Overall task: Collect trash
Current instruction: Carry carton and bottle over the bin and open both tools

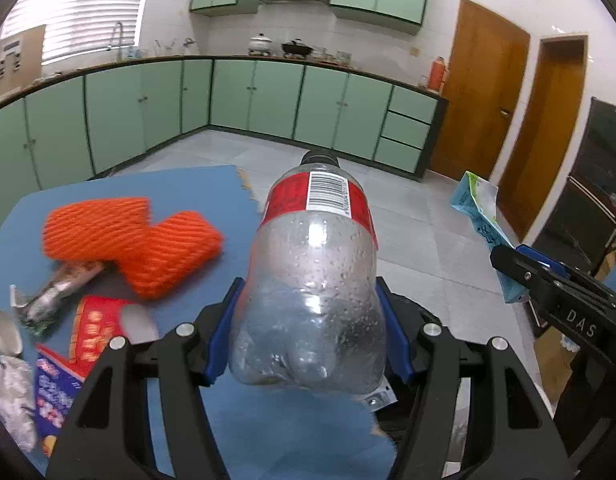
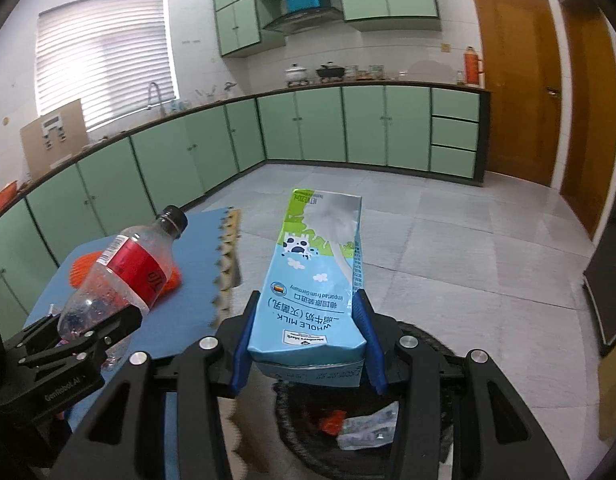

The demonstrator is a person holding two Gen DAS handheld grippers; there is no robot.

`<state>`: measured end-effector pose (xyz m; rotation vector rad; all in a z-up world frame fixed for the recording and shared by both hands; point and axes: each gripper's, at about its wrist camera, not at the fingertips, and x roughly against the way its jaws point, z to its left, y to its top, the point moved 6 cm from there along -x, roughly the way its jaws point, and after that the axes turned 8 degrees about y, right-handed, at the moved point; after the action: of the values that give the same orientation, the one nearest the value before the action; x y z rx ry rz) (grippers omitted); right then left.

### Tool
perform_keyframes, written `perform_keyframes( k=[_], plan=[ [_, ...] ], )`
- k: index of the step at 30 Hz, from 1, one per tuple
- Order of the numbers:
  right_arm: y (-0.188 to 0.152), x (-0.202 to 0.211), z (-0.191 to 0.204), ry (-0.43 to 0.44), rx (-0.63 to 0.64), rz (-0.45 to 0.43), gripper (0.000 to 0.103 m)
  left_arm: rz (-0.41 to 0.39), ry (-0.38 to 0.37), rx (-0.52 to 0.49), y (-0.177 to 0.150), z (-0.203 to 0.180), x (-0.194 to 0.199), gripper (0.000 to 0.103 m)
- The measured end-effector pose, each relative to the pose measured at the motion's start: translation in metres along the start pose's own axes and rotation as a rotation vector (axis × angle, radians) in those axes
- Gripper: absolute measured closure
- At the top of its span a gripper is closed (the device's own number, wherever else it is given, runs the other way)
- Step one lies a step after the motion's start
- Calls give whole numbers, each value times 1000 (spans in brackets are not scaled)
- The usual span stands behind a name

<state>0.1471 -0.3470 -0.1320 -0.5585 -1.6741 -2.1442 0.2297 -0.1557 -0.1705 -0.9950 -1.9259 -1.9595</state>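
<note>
On the blue mat (image 1: 195, 196), orange foam netting (image 1: 131, 240) lies near the left edge, wrappers (image 1: 63, 360) just beside it. The left gripper (image 1: 308, 332) clamps a clear plastic bottle (image 1: 316, 280) past the mat's right edge. The right gripper (image 2: 305, 344) squeezes a milk carton (image 2: 316, 276) above the black bin (image 2: 424, 452).

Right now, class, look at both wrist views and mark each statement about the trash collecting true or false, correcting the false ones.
1. The left claw grips a plastic bottle. True.
2. The bottle's cap is missing. False: a dark cap is on.
3. The right claw holds a milk carton. True.
4. The orange foam nets lie in the bin. False: they lie on the blue mat.
5. The bin below the carton is bare inside. False: it holds some wrappers.
</note>
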Motion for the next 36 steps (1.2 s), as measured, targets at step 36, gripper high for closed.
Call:
perform_keyframes(
  k=[36],
  plan=[
    [-40, -16, -122, -116, -148, 100, 23, 53, -96, -75, -9, -76, -58, 28]
  ],
)
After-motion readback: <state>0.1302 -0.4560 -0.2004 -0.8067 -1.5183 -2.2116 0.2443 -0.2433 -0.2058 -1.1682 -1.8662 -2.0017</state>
